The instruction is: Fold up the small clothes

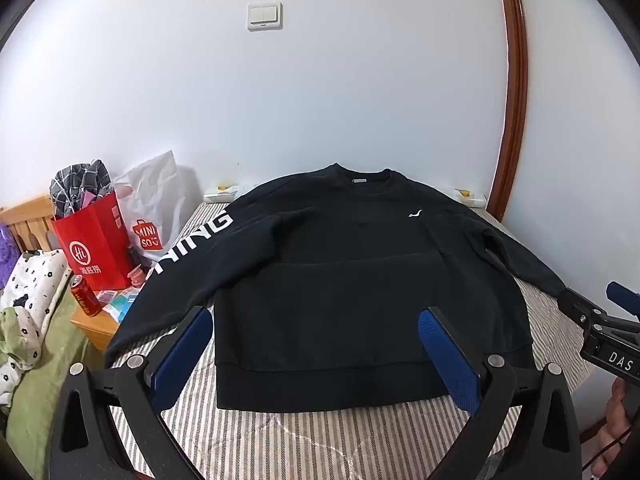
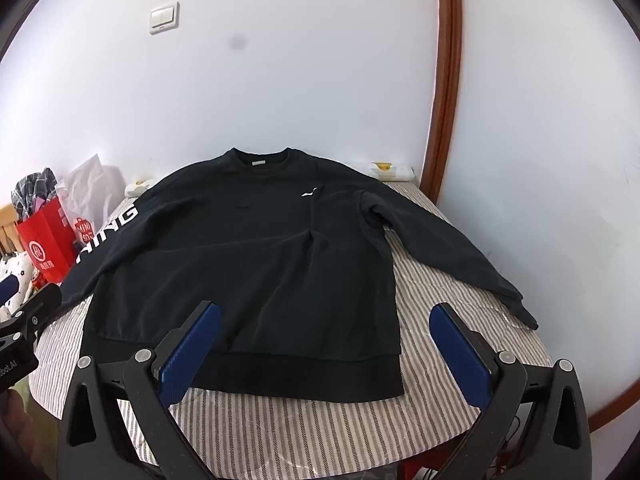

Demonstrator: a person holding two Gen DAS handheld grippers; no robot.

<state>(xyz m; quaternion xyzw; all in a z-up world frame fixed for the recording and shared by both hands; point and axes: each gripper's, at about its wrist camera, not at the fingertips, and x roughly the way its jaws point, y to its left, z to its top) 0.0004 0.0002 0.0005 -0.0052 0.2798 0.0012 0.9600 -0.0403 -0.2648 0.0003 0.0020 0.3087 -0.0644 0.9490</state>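
A black sweatshirt (image 1: 352, 280) lies flat, front up, on the striped bed cover (image 1: 280, 432), collar toward the wall and both sleeves spread out. The left sleeve carries white lettering (image 1: 200, 236). It also shows in the right wrist view (image 2: 248, 264), where the right sleeve (image 2: 452, 248) runs toward the bed's right edge. My left gripper (image 1: 316, 356) is open and empty above the hem. My right gripper (image 2: 326, 350) is open and empty above the hem's right part; it also shows at the right edge of the left wrist view (image 1: 600, 320).
A red paper bag (image 1: 96, 244) and a white Miniso bag (image 1: 152, 208) stand at the left by a wooden nightstand (image 1: 94, 326) with a red can (image 1: 85, 295). Bedding (image 1: 28, 300) lies at far left. The white wall and a brown door frame (image 1: 516, 92) lie behind.
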